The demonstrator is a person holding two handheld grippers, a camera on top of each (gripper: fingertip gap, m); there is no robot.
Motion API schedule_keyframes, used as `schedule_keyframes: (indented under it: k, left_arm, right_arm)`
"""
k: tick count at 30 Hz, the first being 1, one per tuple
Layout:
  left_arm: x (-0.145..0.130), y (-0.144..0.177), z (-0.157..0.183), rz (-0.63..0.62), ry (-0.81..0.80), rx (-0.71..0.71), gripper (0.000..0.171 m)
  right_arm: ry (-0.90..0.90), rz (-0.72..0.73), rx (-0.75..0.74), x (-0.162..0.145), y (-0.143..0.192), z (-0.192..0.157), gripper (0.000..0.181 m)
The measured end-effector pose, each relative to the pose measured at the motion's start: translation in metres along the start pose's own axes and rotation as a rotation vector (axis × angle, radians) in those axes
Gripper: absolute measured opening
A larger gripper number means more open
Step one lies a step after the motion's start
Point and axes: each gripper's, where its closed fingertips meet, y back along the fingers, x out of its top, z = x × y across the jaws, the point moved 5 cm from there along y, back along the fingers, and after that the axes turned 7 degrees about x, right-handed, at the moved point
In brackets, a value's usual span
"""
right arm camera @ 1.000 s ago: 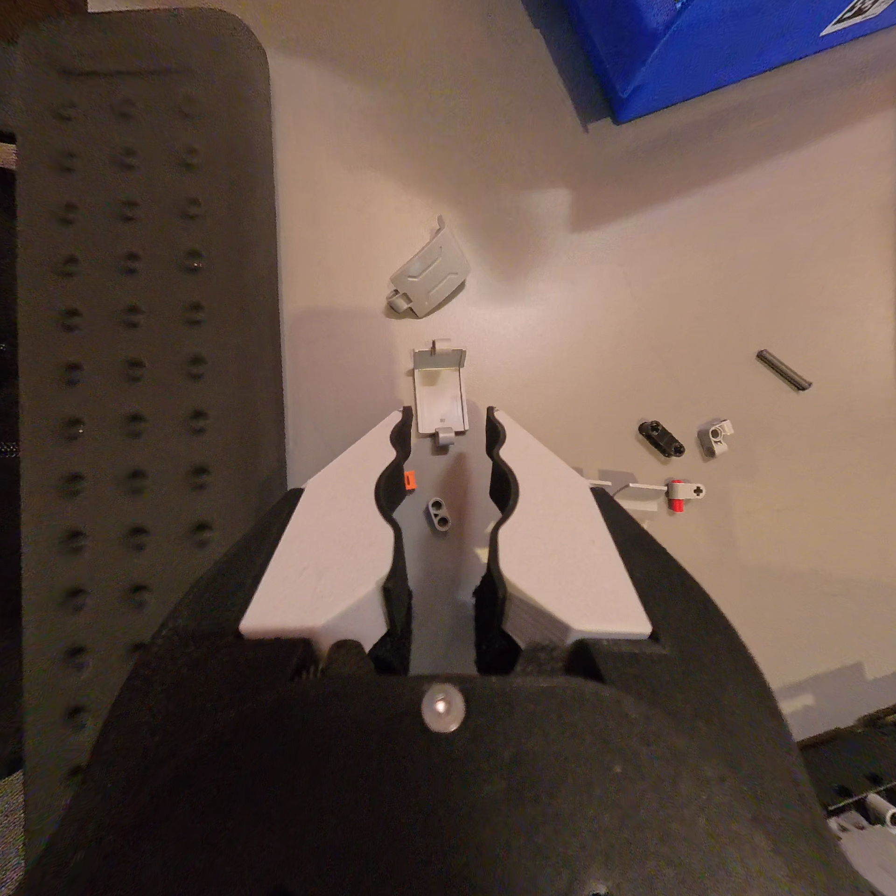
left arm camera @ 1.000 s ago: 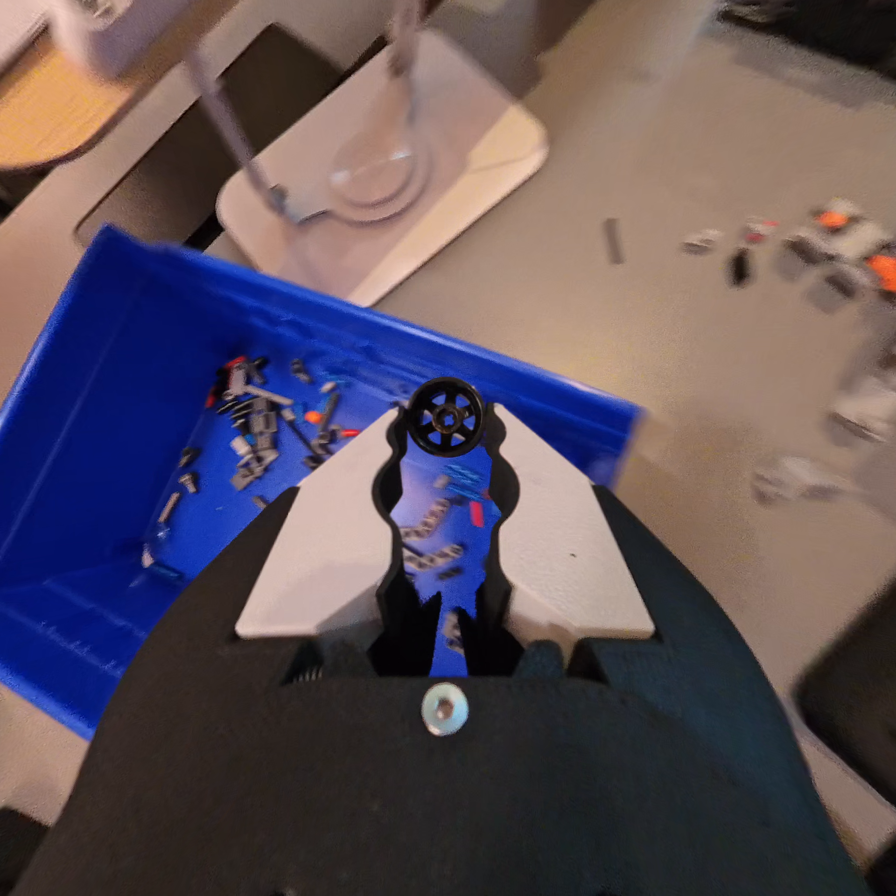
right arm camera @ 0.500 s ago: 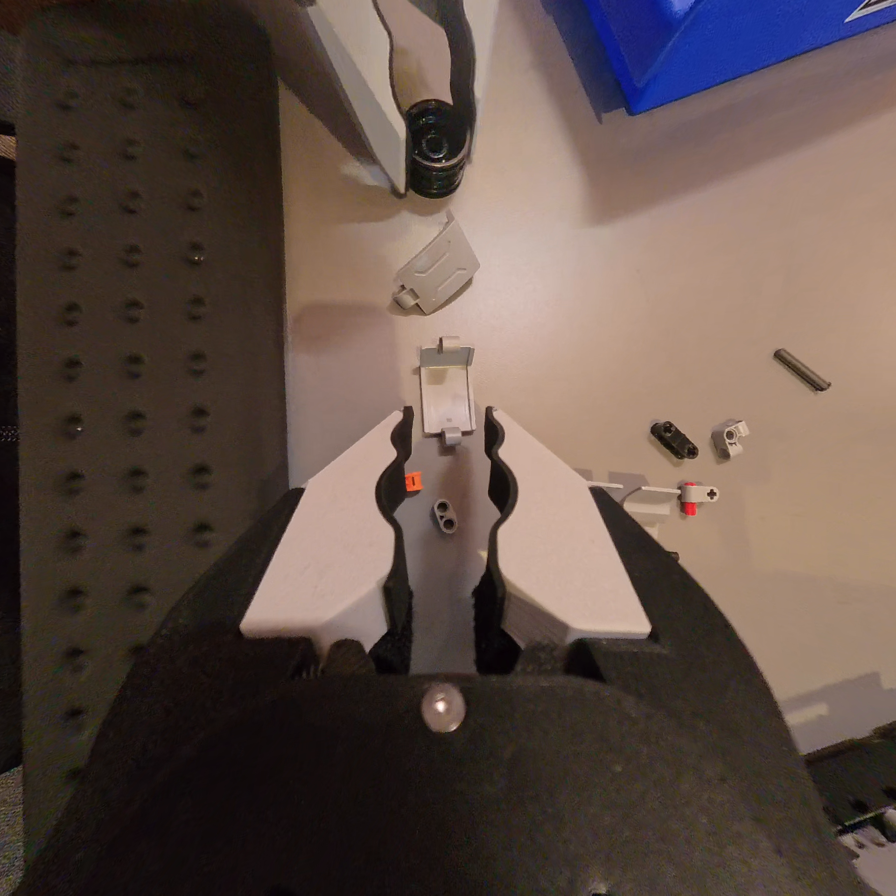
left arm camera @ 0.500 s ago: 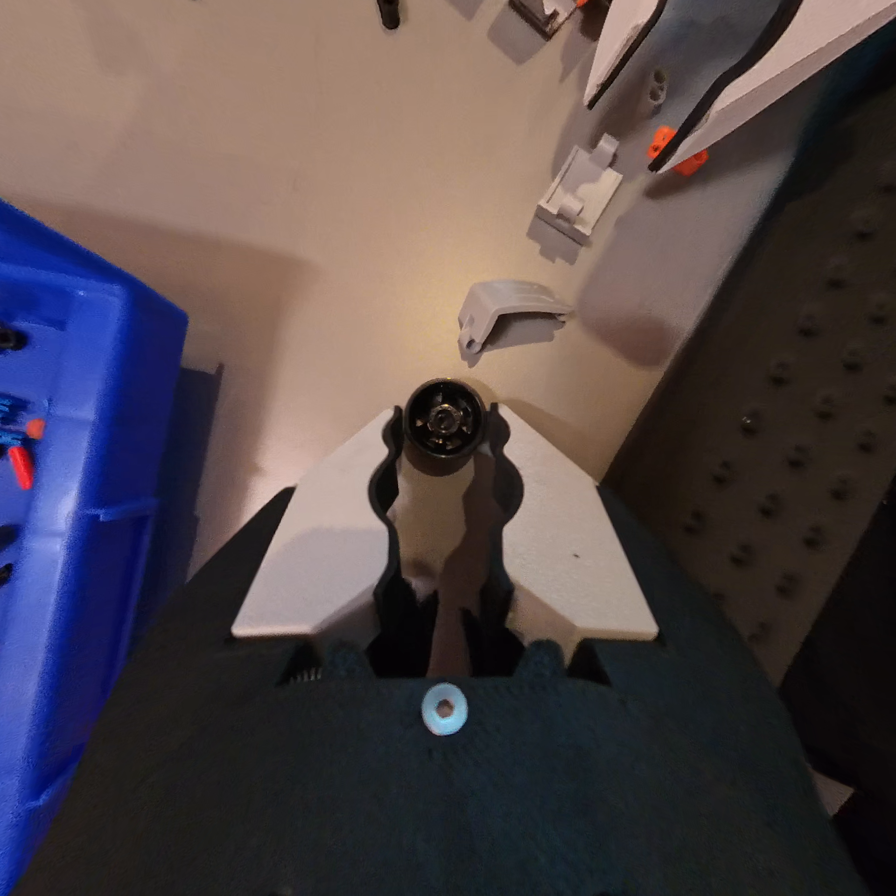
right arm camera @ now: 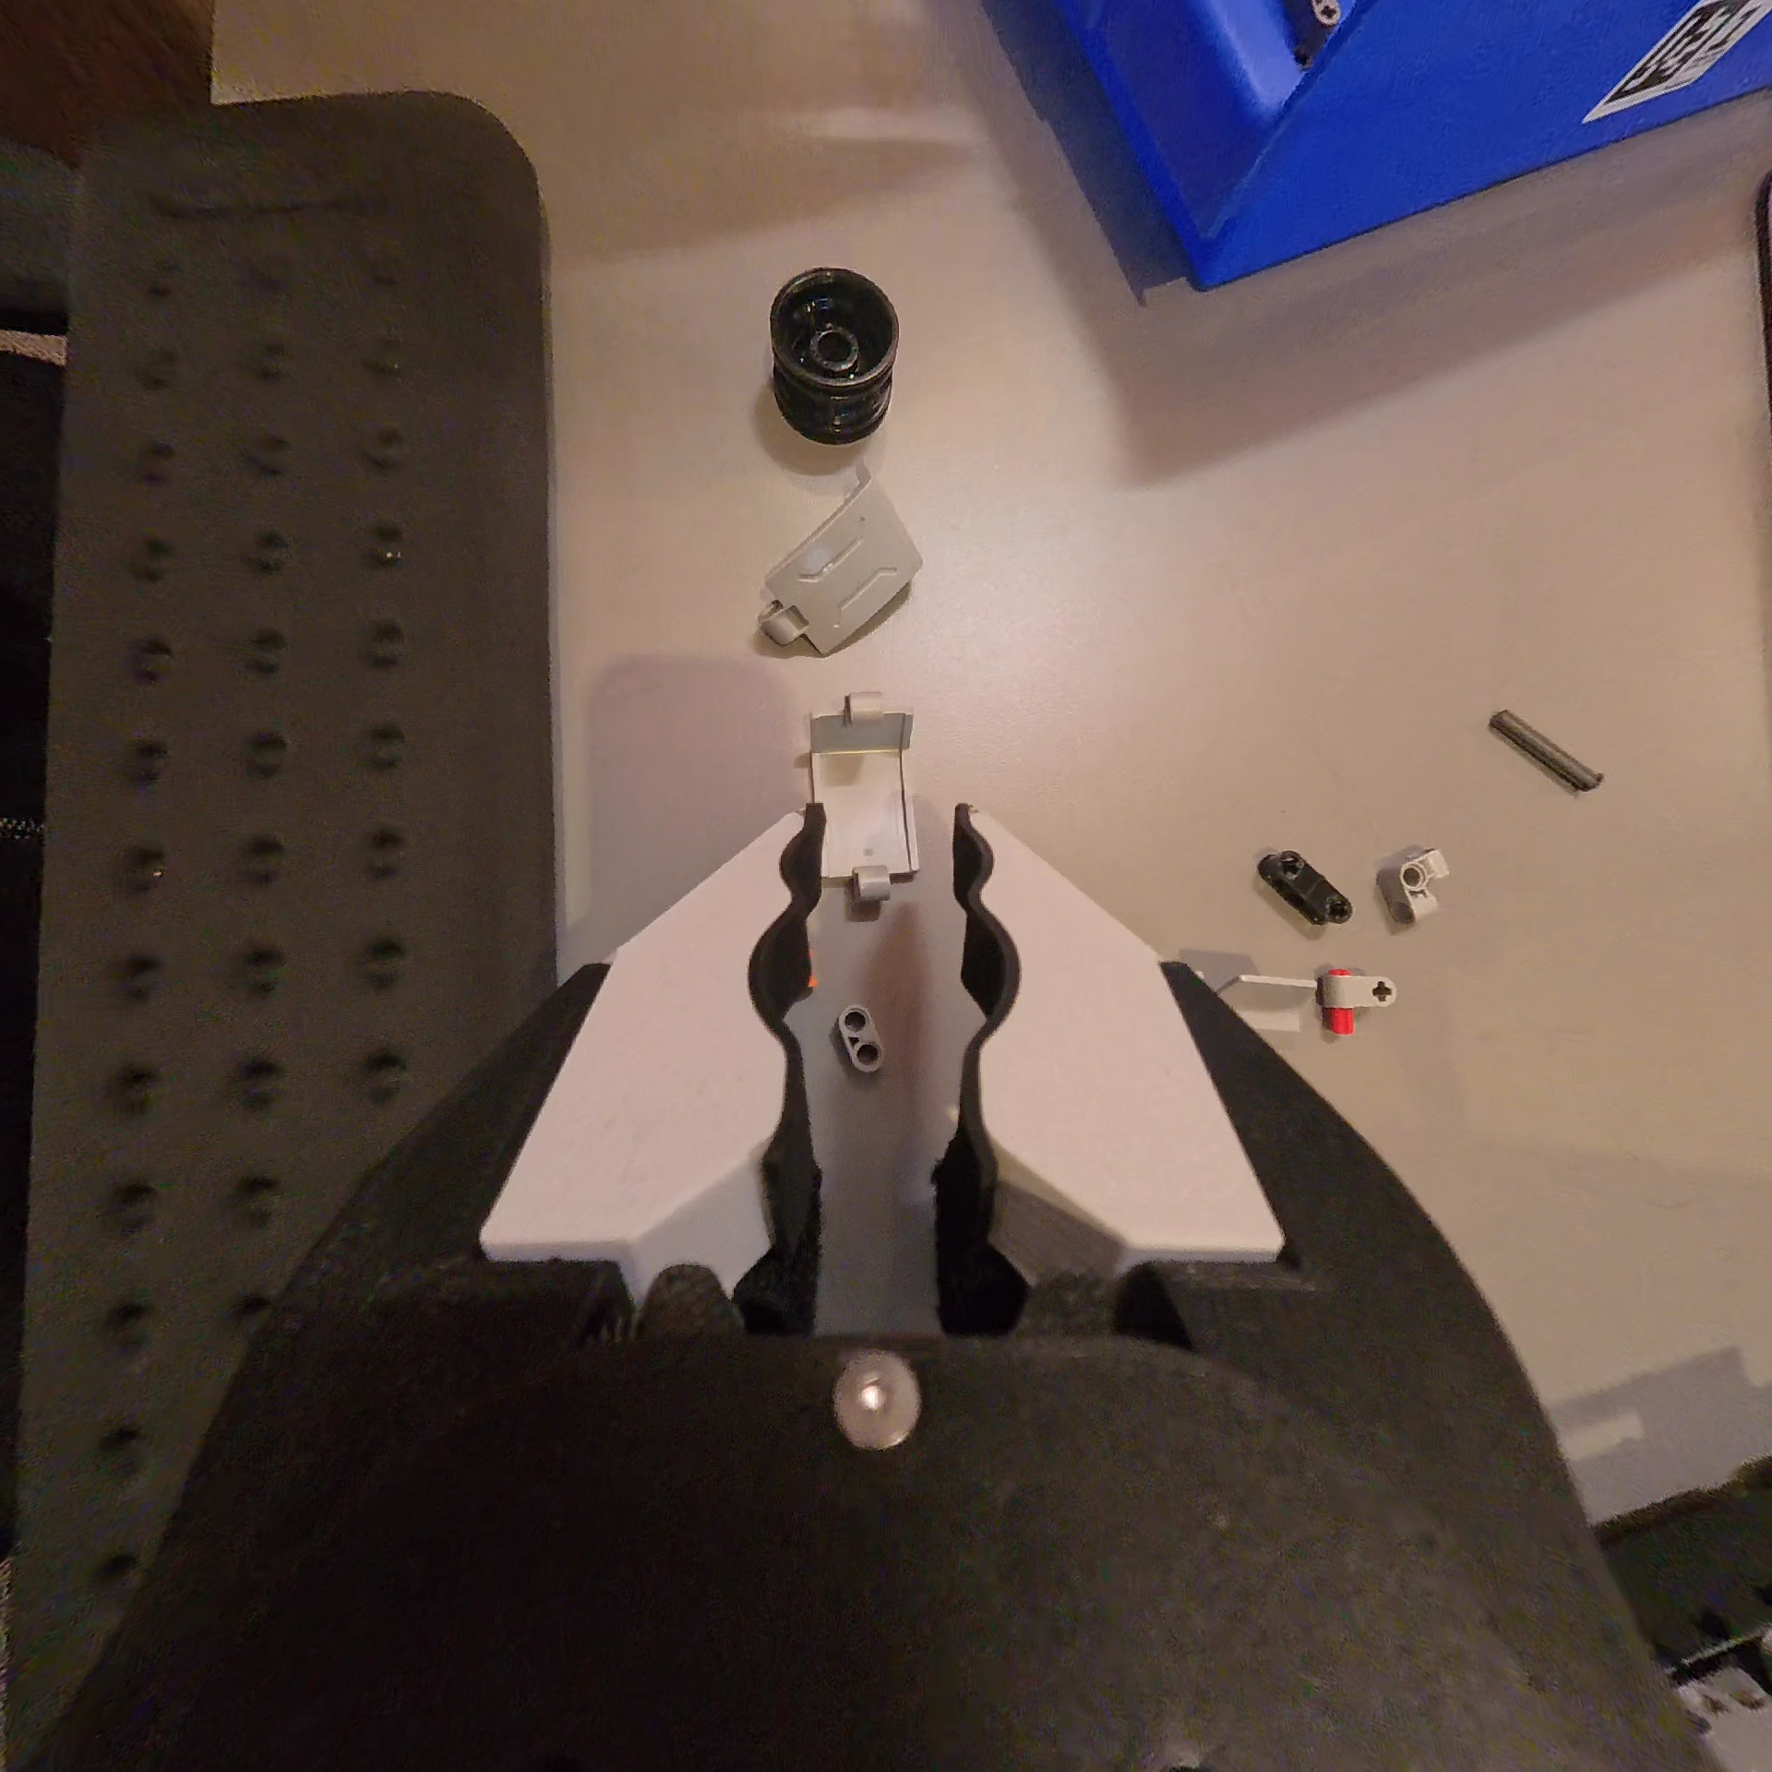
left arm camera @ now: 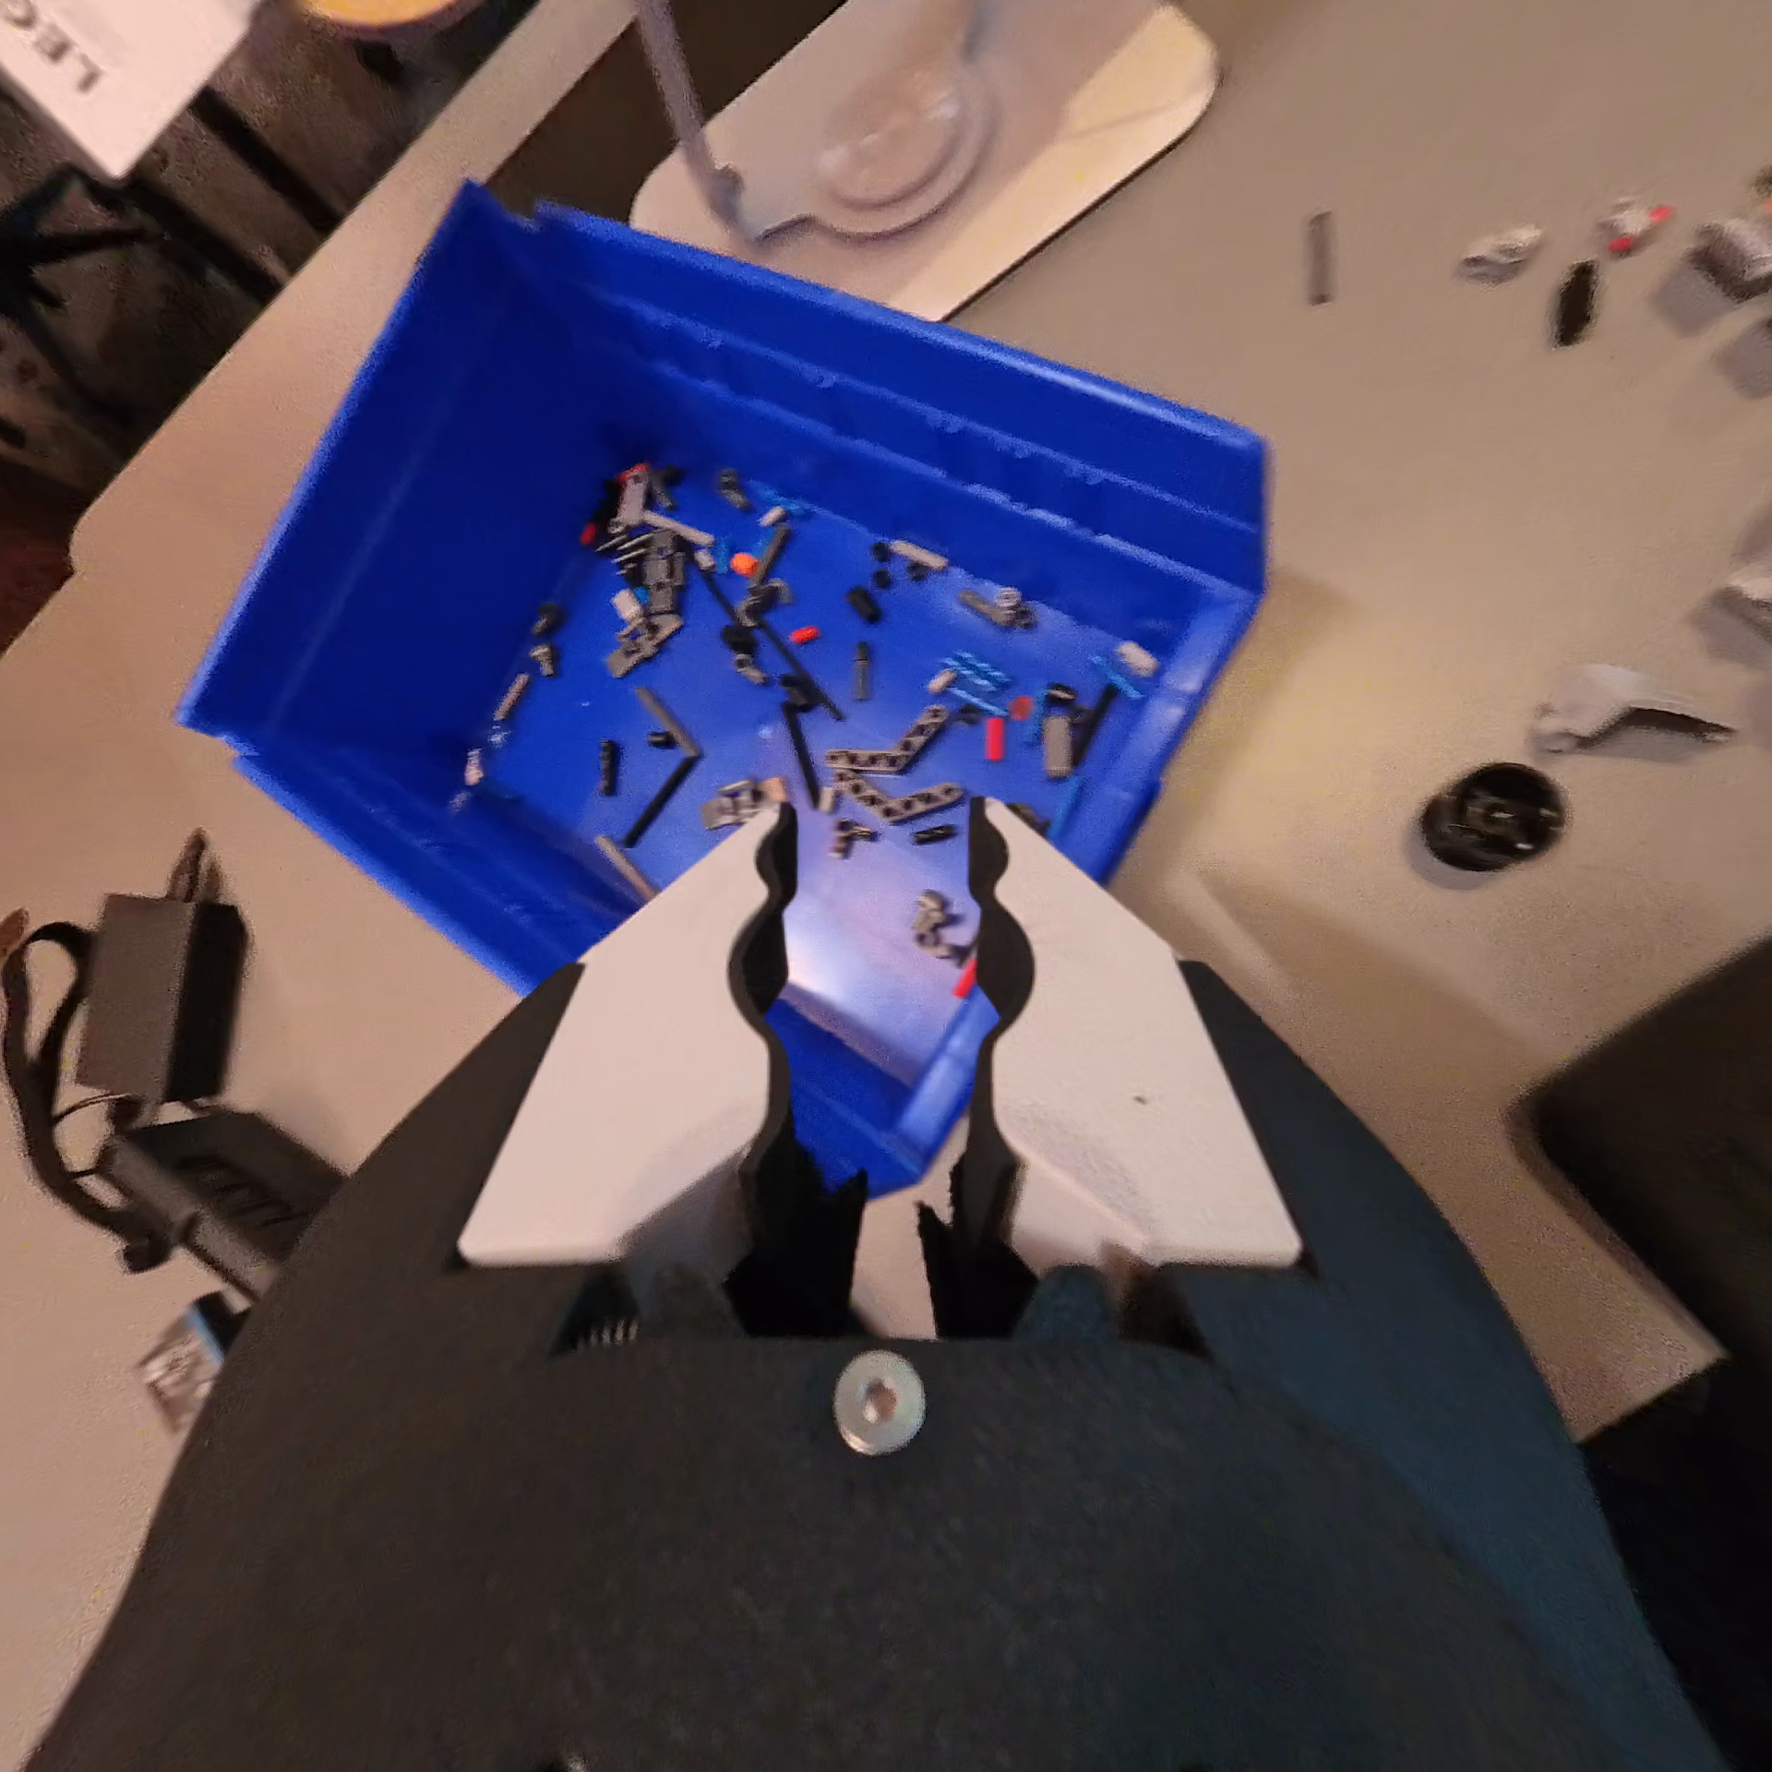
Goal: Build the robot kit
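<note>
My left claw [left arm camera: 877, 825] hangs released over the blue bin's [left arm camera: 460, 537] near wall; my right claw [right arm camera: 882, 829], released, straddles a grey panel [right arm camera: 863, 815], black wheel [right arm camera: 834, 357] well ahead, bare table [right arm camera: 1247, 594] rightward.

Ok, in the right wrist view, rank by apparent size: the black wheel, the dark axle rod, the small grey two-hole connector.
1. Black wheel
2. Axle rod, long but thin
3. Two-hole connector

A workshop or lab bench: a pale worktop [left arm camera: 1438, 460] carries a blue parts bin [left arm camera: 460, 537] of small plastic building pieces, a dark perforated mat [right arm camera: 268, 671], a monitor stand base [left arm camera: 959, 153] and a power adapter [left arm camera: 153, 997].
</note>
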Motion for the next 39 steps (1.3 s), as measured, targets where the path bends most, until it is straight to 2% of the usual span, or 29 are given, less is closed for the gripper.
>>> schedule_keyframes:
  k: [6, 13, 15, 18, 21, 28, 32, 36, 39]
  left_arm:
    - [0.024, -0.025, -0.034, -0.110, -0.106, 0.009, 0.033]
    - [0.026, -0.065, -0.059, -0.200, -0.138, -0.070, 0.034]
    - [0.030, -0.081, -0.064, -0.232, -0.147, -0.132, 0.034]
    - [0.032, -0.105, -0.071, -0.302, -0.226, -0.172, 0.034]
    - [0.028, -0.122, -0.092, -0.364, -0.288, -0.097, 0.033]
    - [0.011, -0.143, -0.123, -0.342, -0.275, -0.066, 0.035]
    - [0.005, -0.147, -0.117, -0.301, -0.396, -0.149, 0.049]
    - [0.003, -0.152, -0.123, -0.334, -0.426, -0.149, 0.051]
    - [0.007, -0.154, -0.120, -0.305, -0.418, -0.189, 0.049]
  right_arm:
    - [-0.002, 0.021, -0.012, 0.001, 0.003, 0.003, 0.024]
    - [-0.014, 0.053, -0.012, 0.002, 0.004, 0.007, 0.023]
    - [-0.013, 0.054, -0.012, 0.001, 0.003, 0.008, 0.022]
    - [-0.019, 0.063, -0.012, 0.001, 0.003, 0.009, 0.021]
    - [-0.022, 0.071, -0.023, 0.001, 0.005, 0.011, 0.021]
    - [-0.023, 0.081, -0.029, 0.002, 0.005, 0.013, 0.020]
    - [-0.032, 0.080, -0.026, 0.000, 0.004, 0.016, 0.020]
    - [-0.046, 0.094, -0.026, -0.001, 0.004, 0.019, 0.020]
    - [-0.050, 0.094, -0.025, -0.002, 0.004, 0.020, 0.020]
